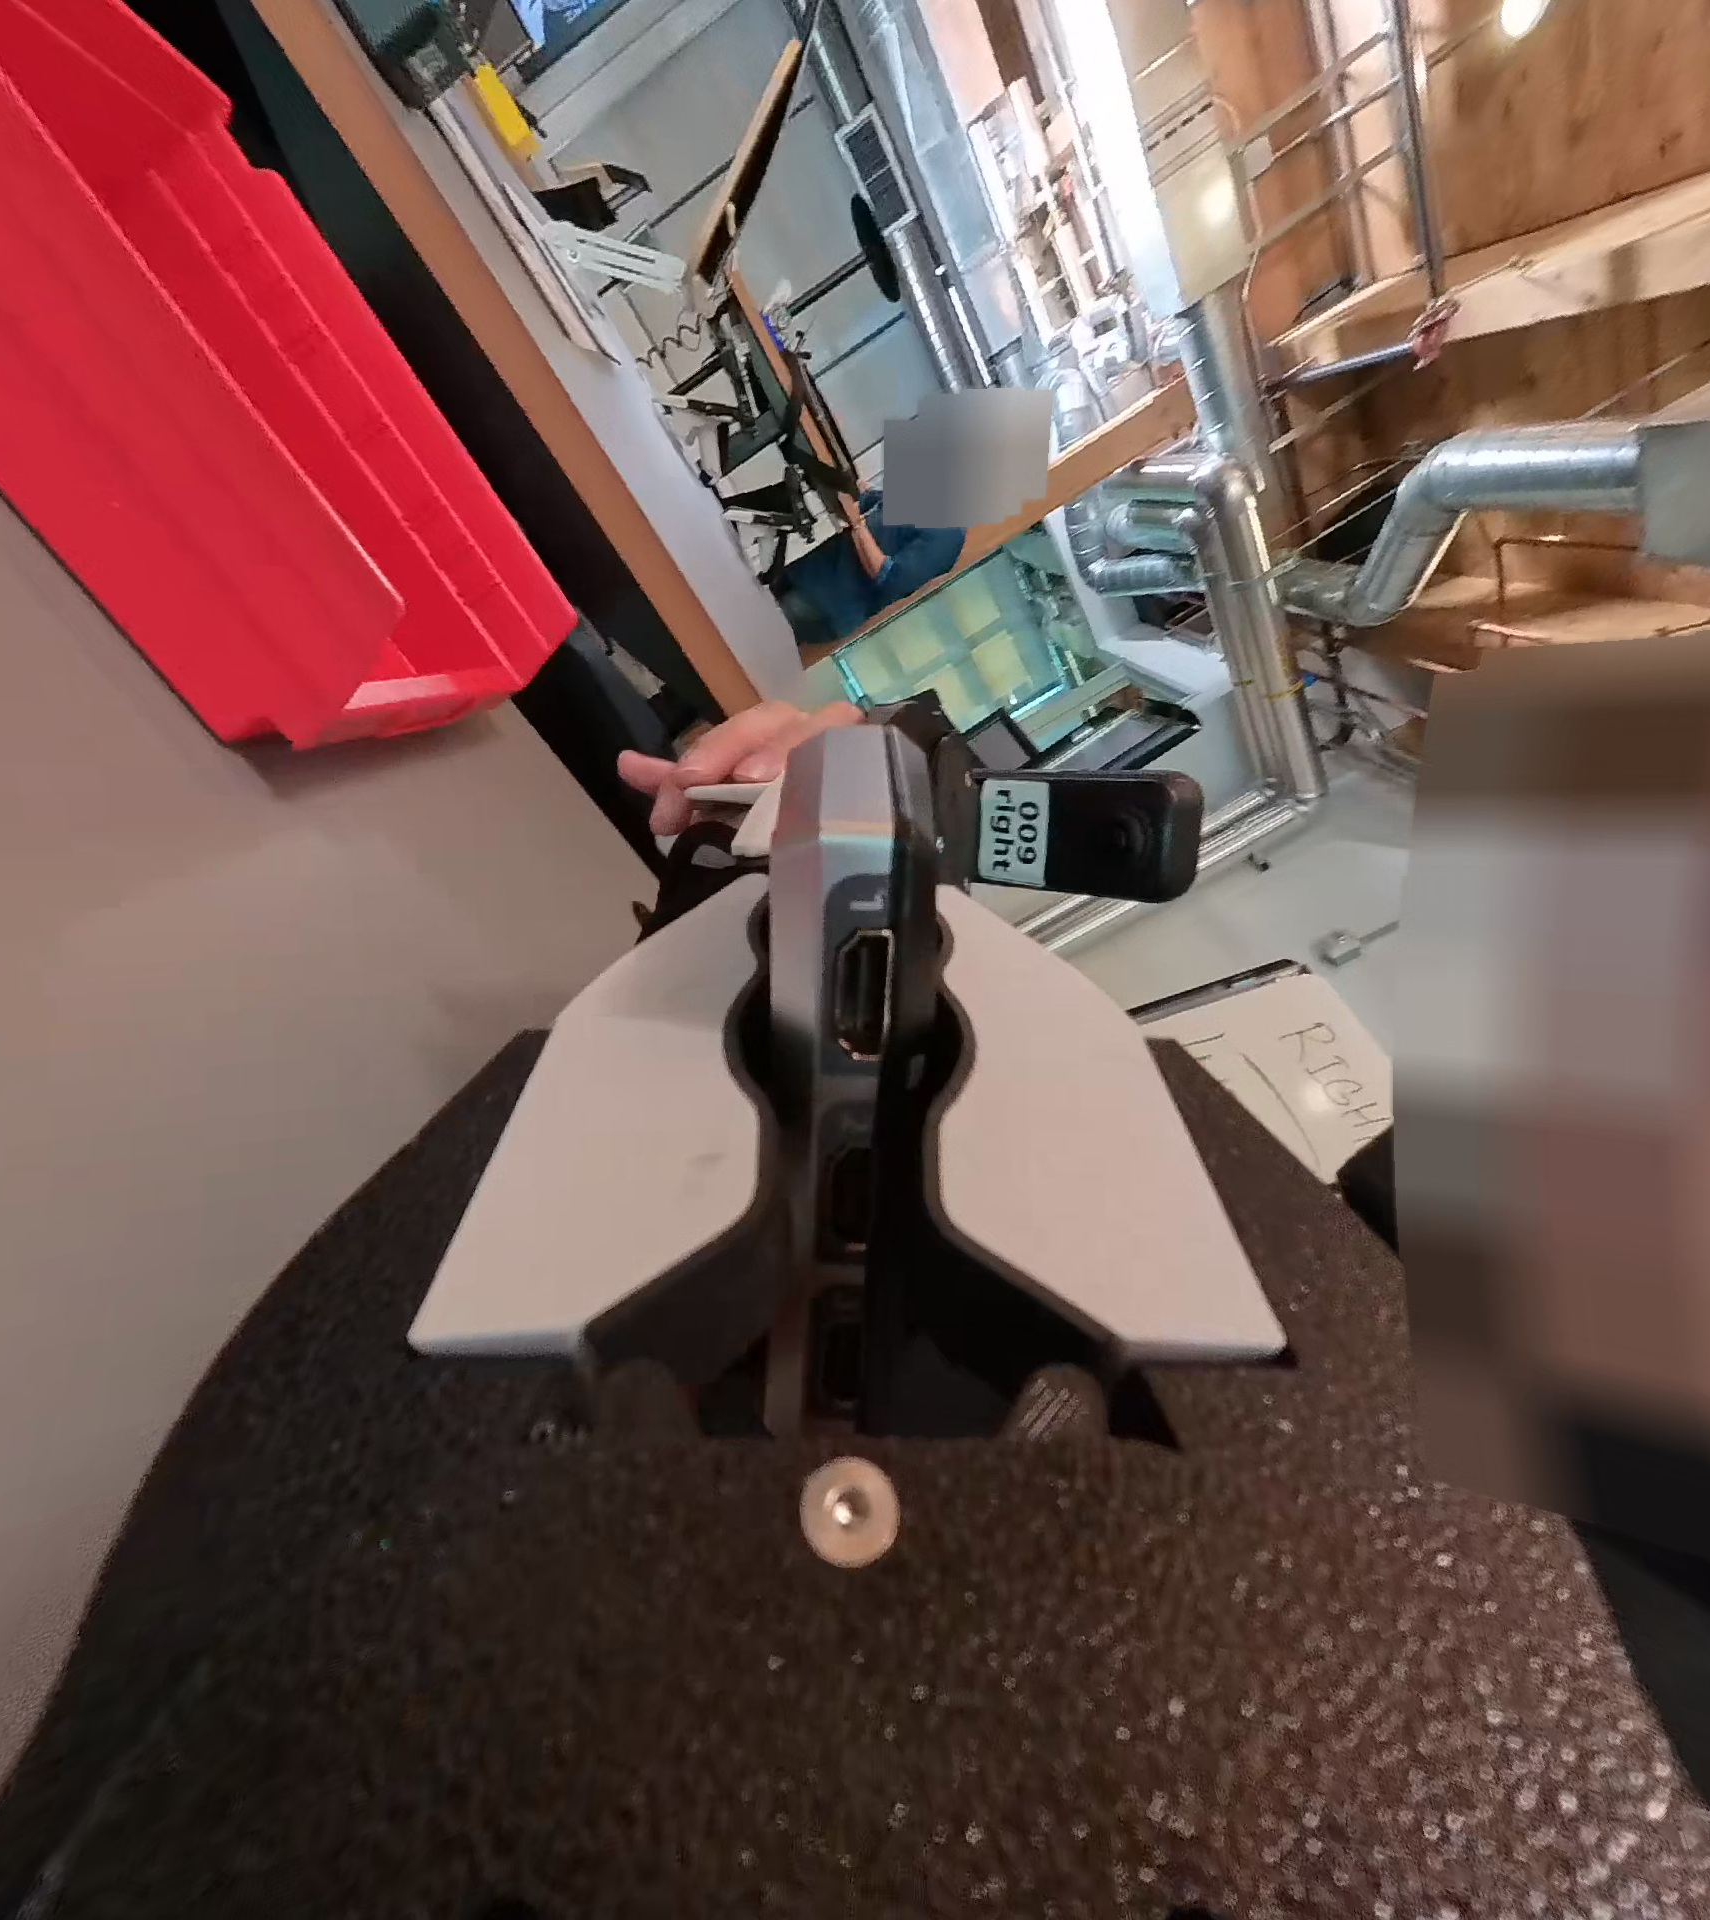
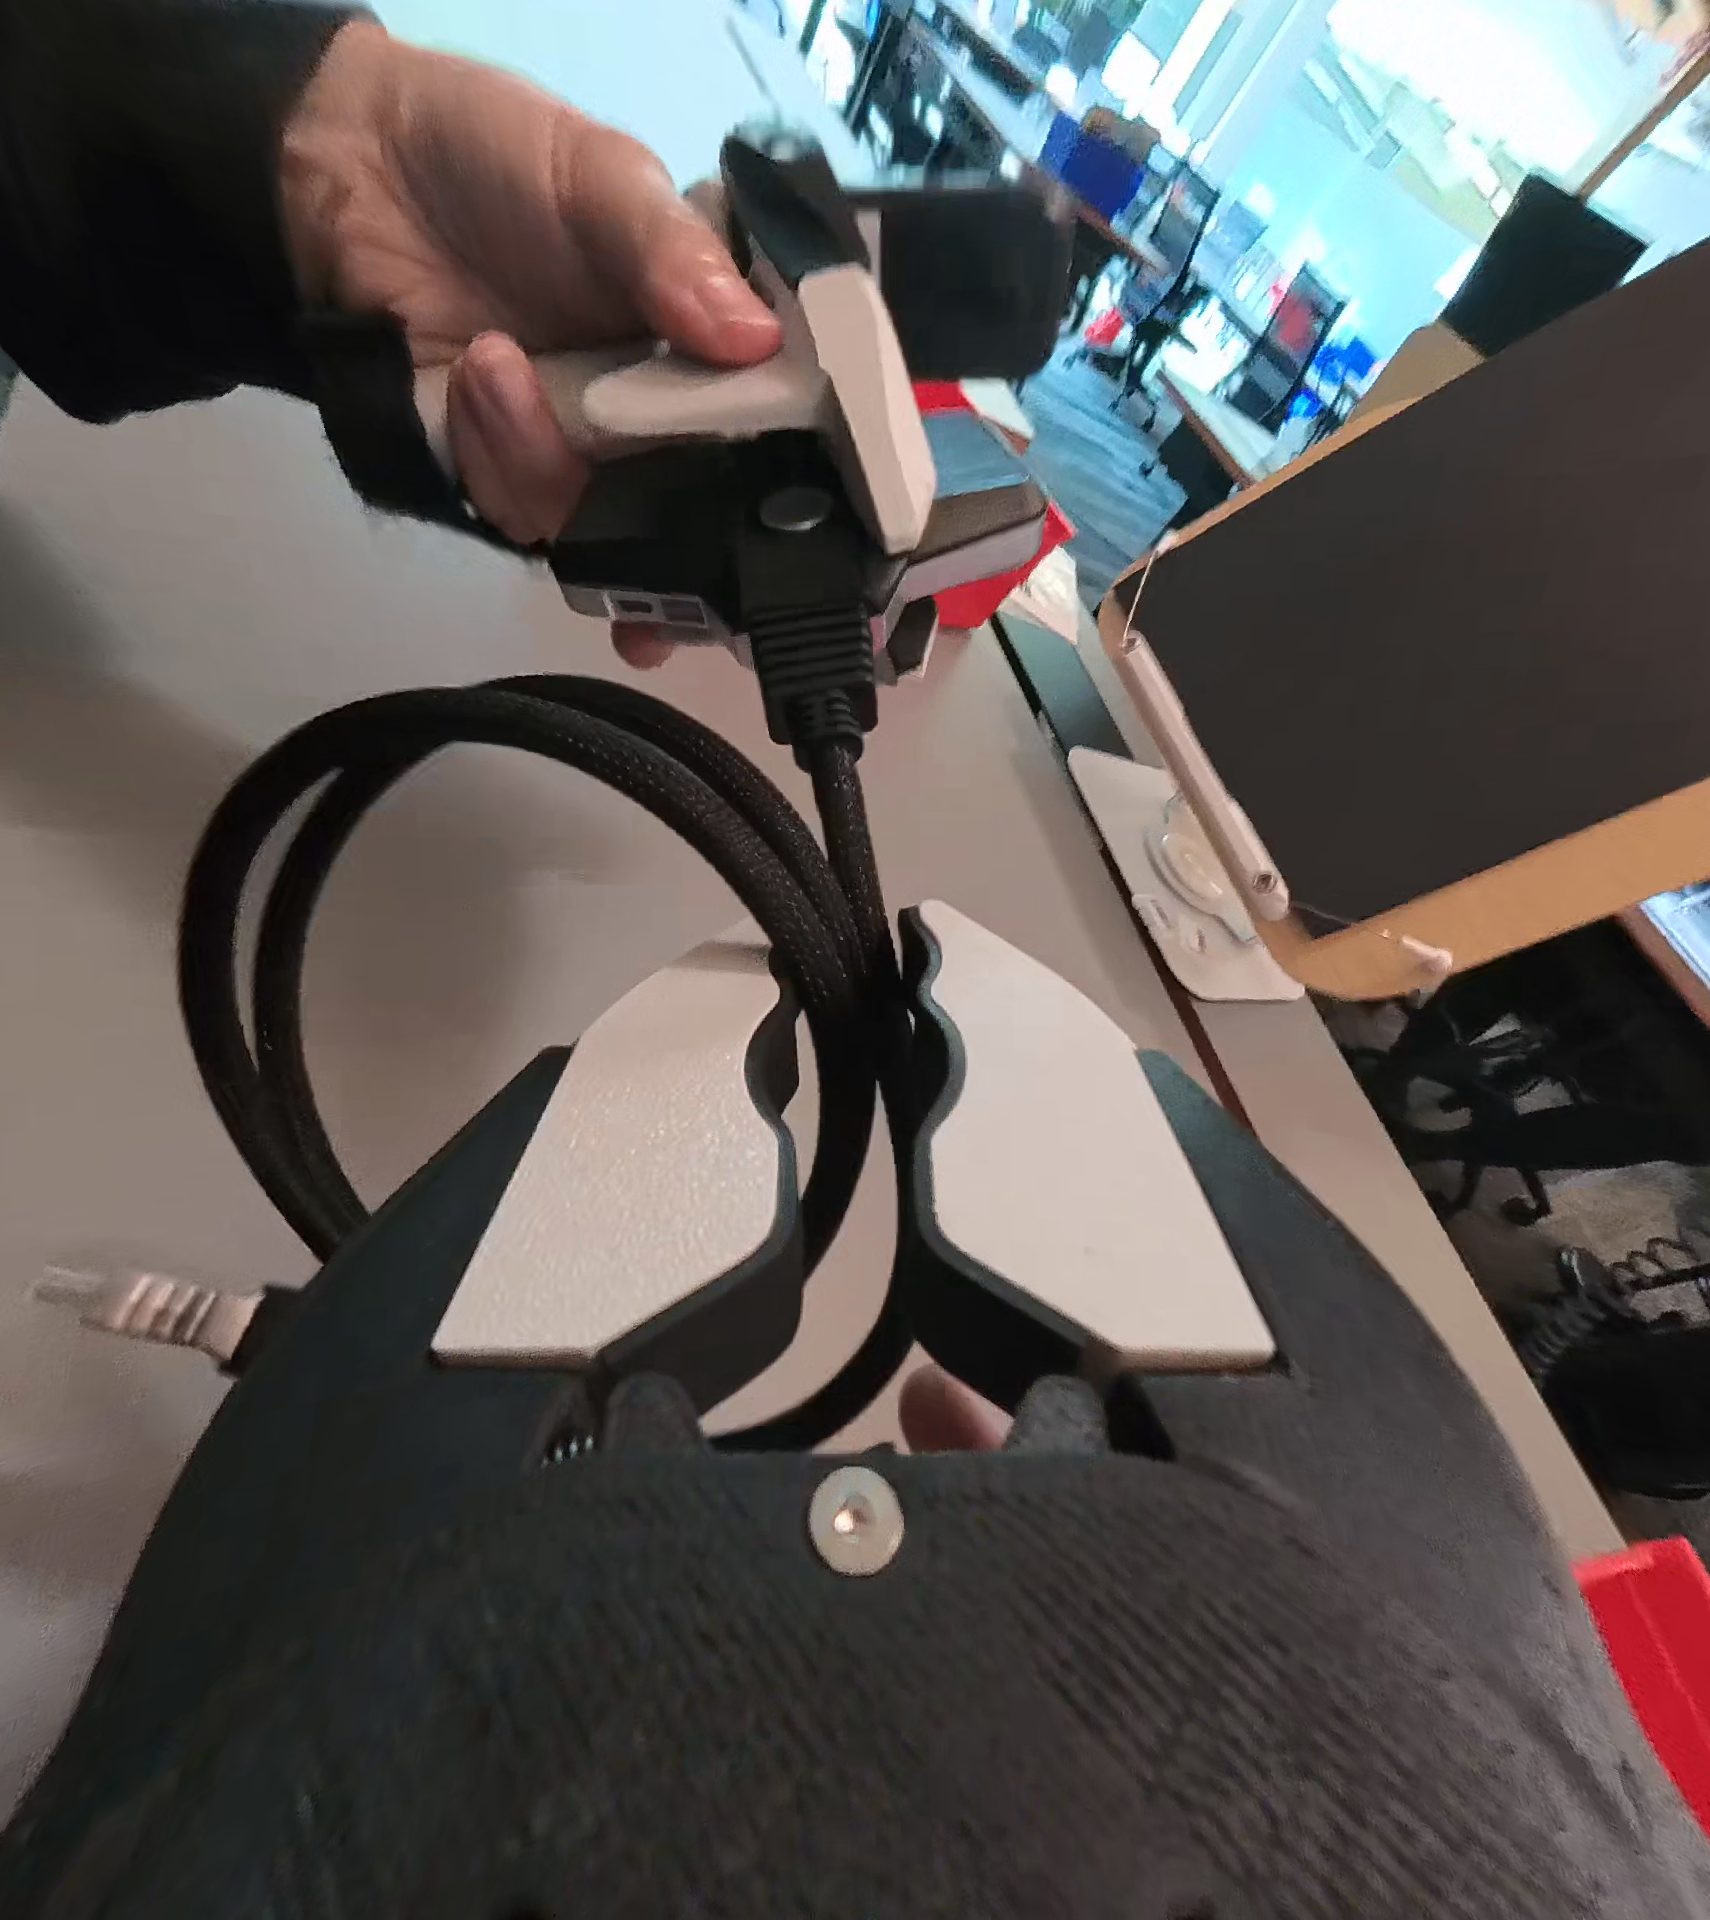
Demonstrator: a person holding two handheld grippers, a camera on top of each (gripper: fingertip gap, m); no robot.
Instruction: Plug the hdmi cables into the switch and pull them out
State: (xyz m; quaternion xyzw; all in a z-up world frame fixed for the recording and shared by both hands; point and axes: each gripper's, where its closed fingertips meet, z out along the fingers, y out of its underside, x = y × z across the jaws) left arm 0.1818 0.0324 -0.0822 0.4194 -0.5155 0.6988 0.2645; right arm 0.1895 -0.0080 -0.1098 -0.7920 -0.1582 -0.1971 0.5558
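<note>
My left gripper is shut on the HDMI switch, a grey and black box held edge-on above the table. Three empty ports on its near edge face the camera. In the right wrist view a hand holds the left gripper with the switch. A black plug sits in the switch's side that faces the right gripper. My right gripper is shut on this plug's black braided cable, a short way below the plug. The cable loops out to the left over the table.
A red bin stands on the grey table to the left. A grey cable plug lies on the table at the lower left. A dark partition panel stands past the table's right edge. A handwritten sheet lies at the right.
</note>
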